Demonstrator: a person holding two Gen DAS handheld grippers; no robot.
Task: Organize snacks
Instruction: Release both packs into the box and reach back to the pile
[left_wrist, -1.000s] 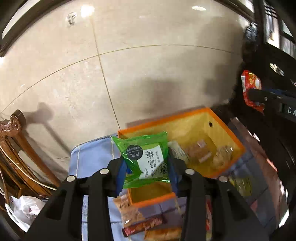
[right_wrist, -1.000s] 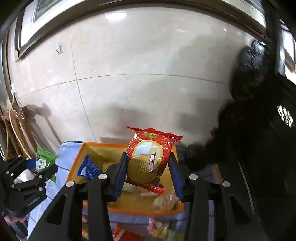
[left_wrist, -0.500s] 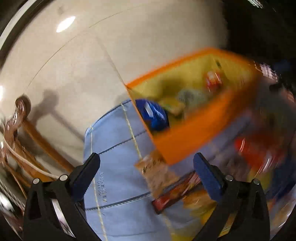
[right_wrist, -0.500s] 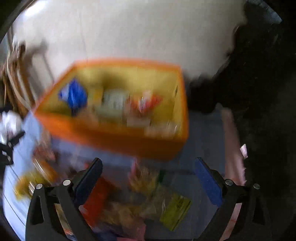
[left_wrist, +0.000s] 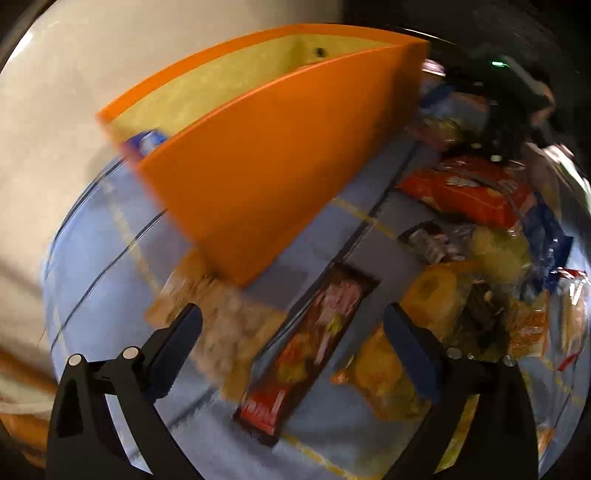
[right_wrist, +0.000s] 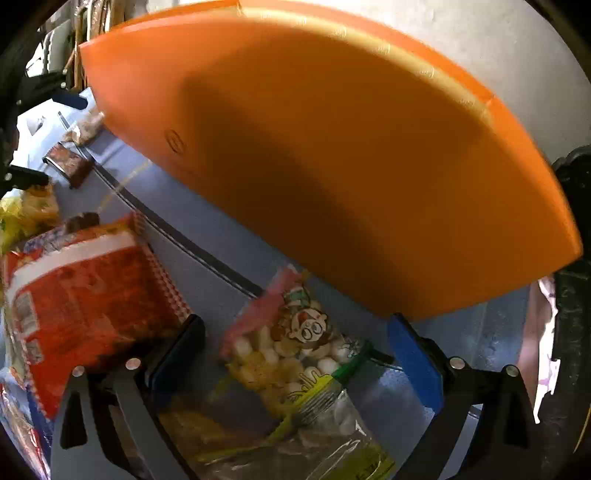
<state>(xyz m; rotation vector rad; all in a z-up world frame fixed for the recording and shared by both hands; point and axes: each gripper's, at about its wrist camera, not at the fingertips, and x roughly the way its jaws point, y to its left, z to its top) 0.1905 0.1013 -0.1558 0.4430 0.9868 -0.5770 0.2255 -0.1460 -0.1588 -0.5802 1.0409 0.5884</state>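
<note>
Both tongs, left (left_wrist: 291, 325) and right (right_wrist: 295, 334), dropped emptied and wide open above blue cloth (left_wrist: 110, 258) beside cream wall (left_wrist: 55, 92).

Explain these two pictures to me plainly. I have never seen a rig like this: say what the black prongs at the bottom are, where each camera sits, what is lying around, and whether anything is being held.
No robot arm here: a person holds a two-finger grasping tool in each hand, and a fisheye camera on each tool looks forward along its fingers. That is why black prongs with blue pads frame the bottom of each picture.

One picture is from the left tool, the other from the right tool. Both look down at a blue cloth with an orange bin standing on it.

Between the left tool's fingers lies a long dark snack bar, with a heap of mixed packets to its right. Between the right tool's fingers lies a clear cartoon-printed bag of puffs, beside a red packet.

Both tools are wide open and hold nothing. The pictures are somewhat blurred.
</note>
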